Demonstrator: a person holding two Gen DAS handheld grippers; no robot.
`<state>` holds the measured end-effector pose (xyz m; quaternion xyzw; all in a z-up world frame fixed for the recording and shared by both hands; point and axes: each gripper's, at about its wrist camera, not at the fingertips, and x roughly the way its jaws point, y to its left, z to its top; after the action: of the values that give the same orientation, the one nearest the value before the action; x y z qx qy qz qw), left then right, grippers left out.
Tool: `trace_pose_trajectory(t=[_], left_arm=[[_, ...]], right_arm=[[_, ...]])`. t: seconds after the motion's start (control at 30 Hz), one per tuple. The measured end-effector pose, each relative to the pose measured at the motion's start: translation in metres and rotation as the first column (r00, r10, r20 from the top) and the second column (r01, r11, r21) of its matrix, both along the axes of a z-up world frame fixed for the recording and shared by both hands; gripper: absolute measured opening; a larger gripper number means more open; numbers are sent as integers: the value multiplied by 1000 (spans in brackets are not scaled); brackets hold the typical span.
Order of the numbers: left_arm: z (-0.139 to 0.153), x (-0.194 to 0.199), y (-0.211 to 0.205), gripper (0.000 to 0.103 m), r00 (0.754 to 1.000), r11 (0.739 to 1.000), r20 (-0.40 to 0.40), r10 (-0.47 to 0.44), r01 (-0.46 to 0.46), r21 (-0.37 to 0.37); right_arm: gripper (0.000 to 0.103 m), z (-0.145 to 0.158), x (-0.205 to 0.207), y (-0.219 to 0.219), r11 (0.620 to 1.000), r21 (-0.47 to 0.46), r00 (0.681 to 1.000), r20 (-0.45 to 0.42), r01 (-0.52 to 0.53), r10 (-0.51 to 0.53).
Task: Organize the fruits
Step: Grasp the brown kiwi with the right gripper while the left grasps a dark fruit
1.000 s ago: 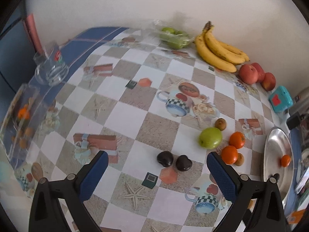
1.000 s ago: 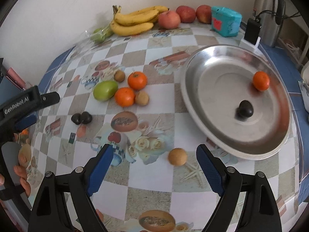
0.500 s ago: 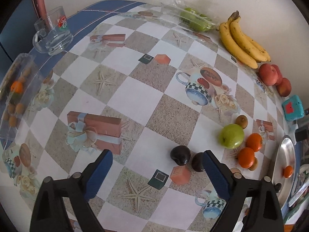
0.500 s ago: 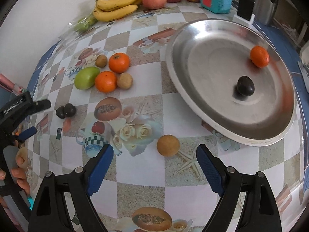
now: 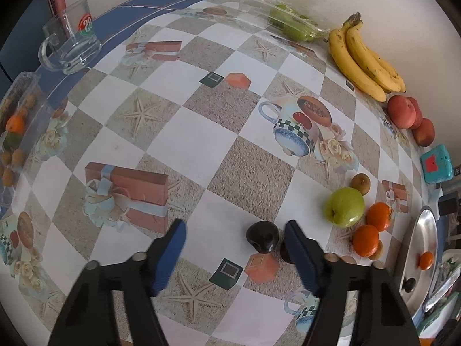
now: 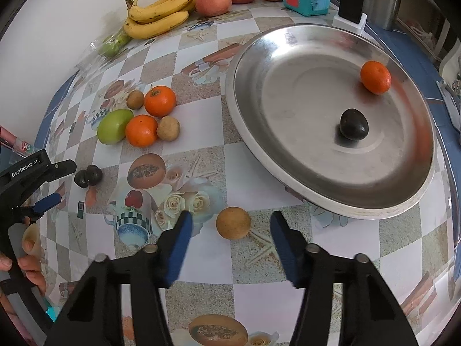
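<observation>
Left gripper (image 5: 234, 232) points steeply down at the checked tablecloth (image 5: 178, 132), jaws closing with a dark plum (image 5: 262, 236) between them, close by the right finger but not yet pressed; a second dark fruit (image 5: 283, 255), probably another plum, sits mostly hidden behind that finger. Right gripper (image 6: 230, 229) likewise closing, a small round brown fruit (image 6: 233, 222) between the jaws with gaps either side, just near of the steel tray (image 6: 288, 155), which holds one tangerine (image 6: 375, 77) and one dark plum (image 6: 353, 123). Green apple (image 6: 112, 126), two tangerines (image 6: 160, 101) and two small brown fruits (image 6: 168, 128) cluster left of the tray; bananas (image 6: 157, 11) lie far, by the wall
</observation>
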<state>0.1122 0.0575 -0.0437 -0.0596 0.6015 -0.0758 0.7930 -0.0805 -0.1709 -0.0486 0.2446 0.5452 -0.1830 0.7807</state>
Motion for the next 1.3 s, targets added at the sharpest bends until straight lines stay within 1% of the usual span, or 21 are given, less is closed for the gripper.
trace_pose_trajectory(t=[0.07, 0.1, 0.13, 0.2, 0.3, 0.37, 0.4, 0.5, 0.53, 0.67, 0.8, 0.87, 1.1, 1.3], left_arm=[[-2, 1, -1, 68, 1000, 1000, -6, 0, 0, -7], [-3, 1, -1, 65, 1000, 1000, -8, -1, 1, -13], [-4, 1, -2, 60, 1000, 1000, -10, -2, 2, -22], [-6, 2, -5, 56, 1000, 999, -16, -6, 6, -32], [-10, 3, -9, 52, 1000, 999, -27, -13, 12, -30], [-12, 3, -11, 52, 999, 999, -36, -14, 12, -42], [-13, 3, -12, 52, 999, 999, -39, -14, 12, -46], [-15, 3, -14, 52, 999, 999, -45, -21, 19, -45], [-15, 3, -15, 48, 999, 999, -44, -22, 20, -45], [-16, 4, -17, 39, 999, 998, -46, -21, 18, -63], [-14, 3, -18, 29, 999, 996, -44, -28, 24, -80], [-12, 2, -19, 28, 999, 996, -41, -32, 29, -79], [-7, 1, -14, 27, 999, 997, -32, -19, 16, -79], [10, 0, -10, 27, 1000, 996, 20, -6, 8, -94]], right_arm=[[51, -1, 0, -1, 1000, 3, 1000, -1, 1, -1], [48, -1, 0, -1, 1000, 4, 1000, -2, 1, -1], [48, -1, 0, -1, 1000, 7, 1000, -1, 1, -1], [47, -2, -1, -2, 1000, 13, 1000, 0, 2, -2], [42, -3, -1, -2, 1000, 21, 1000, 1, 3, -3], [39, -3, -2, -3, 1000, 27, 1000, -1, 7, -7], [36, -3, -2, -3, 1000, 30, 1000, 0, 9, -9], [33, -4, -3, -3, 999, 39, 1000, 1, 10, -10], [32, -4, -3, -3, 999, 46, 1000, 3, 6, -6], [30, -4, -2, -3, 999, 50, 1000, 4, 4, -4], [29, -4, -2, -3, 999, 51, 1000, 4, 5, -5], [27, -4, -2, -3, 999, 52, 1000, 6, 4, -4], [27, -4, -3, -3, 998, 58, 1000, 10, 5, -6], [27, 4, -7, -5, 998, 59, 999, 45, 20, -23]])
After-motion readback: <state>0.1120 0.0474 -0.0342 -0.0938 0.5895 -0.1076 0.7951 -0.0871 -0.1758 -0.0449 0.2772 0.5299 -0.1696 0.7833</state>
